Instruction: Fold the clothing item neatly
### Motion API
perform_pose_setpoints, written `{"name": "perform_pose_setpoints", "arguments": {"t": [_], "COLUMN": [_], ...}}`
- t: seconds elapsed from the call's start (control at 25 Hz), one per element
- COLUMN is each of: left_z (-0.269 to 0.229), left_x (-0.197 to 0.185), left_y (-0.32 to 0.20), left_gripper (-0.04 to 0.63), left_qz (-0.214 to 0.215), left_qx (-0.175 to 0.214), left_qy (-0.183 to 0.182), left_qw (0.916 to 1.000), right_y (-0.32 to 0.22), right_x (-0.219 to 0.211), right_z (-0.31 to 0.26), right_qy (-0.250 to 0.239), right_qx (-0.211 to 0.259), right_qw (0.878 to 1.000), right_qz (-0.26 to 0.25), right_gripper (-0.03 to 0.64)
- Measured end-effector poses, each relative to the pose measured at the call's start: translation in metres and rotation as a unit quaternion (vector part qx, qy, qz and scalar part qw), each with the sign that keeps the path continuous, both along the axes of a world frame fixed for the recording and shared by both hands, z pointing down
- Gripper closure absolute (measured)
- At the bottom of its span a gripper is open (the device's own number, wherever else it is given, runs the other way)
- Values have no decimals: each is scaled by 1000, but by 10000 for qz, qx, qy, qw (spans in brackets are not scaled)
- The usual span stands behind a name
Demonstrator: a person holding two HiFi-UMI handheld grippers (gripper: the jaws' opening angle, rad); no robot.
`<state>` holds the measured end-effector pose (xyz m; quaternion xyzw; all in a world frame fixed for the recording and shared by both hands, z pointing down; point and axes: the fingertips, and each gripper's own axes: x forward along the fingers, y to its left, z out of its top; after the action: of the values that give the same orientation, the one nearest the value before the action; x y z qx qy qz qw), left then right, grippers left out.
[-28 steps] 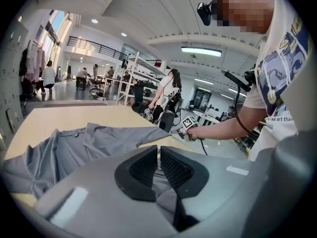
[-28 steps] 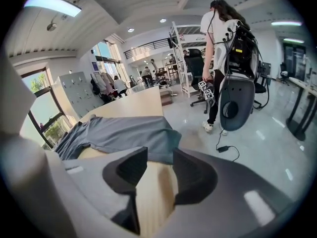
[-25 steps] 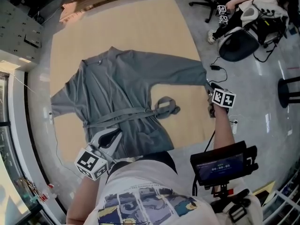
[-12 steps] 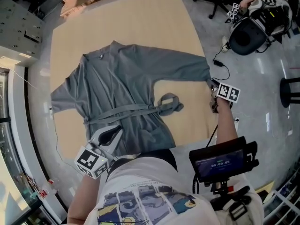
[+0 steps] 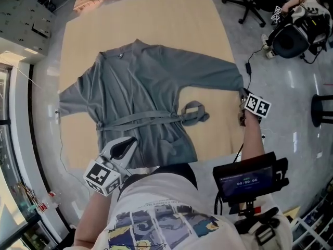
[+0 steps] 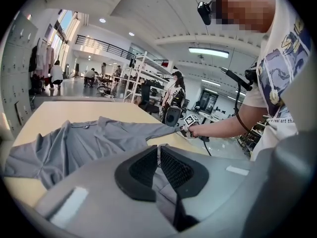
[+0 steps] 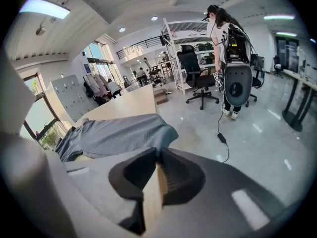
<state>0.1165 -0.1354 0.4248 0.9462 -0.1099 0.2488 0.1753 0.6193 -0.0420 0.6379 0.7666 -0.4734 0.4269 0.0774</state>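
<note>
Head view: we see the robe [image 5: 140, 92] on the tabletop [image 5: 156, 20], left hand-held gripper [image 5: 126, 145] gripping its hem [image 5: 166, 158], right hand-held gripper [image 5: 244, 94] with jaws just closing on its cuff [image 5: 237, 79]; gripper views add shelving [image 7: 173, 48].

"What's off the tabletop [image 5: 156, 20]?"
"Past my far right corner, a black office chair [image 5: 248, 7]. A black cable [image 5: 248, 66] lies on the floor near the right edge."
"Anything else?"
"A black stool [image 5: 323, 99], well apart."

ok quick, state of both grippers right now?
Left gripper: closed on the grey robe, at its bottom edge.
Right gripper: jaws have just closed, on the sleeve cuff.
</note>
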Motion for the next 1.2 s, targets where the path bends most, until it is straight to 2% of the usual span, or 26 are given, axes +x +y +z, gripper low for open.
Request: {"name": "perform_pose_setpoints", "arguments": {"t": [0.48,0.92,1.2], "left_z": [-5,-11,-13], "left_x": [-36,-79,-109], "left_y": [3,10,15], "left_gripper": [571,571,571], "left_qz": [-324,-671,-987], "left_qx": [18,61,66], "left_qy": [165,286,363], "left_qw": [9993,9973,9944], "right_y": [-41,-100,-146], "right_x": [-24,-80,-131], "right_z": [-48,-91,-114], "right_qy": [350,500,557], "right_qx": [446,830,1000], "right_qw": [9982,9923,9840], "right_qz": [-182,-775,-1363], "right_gripper": [583,583,583]}}
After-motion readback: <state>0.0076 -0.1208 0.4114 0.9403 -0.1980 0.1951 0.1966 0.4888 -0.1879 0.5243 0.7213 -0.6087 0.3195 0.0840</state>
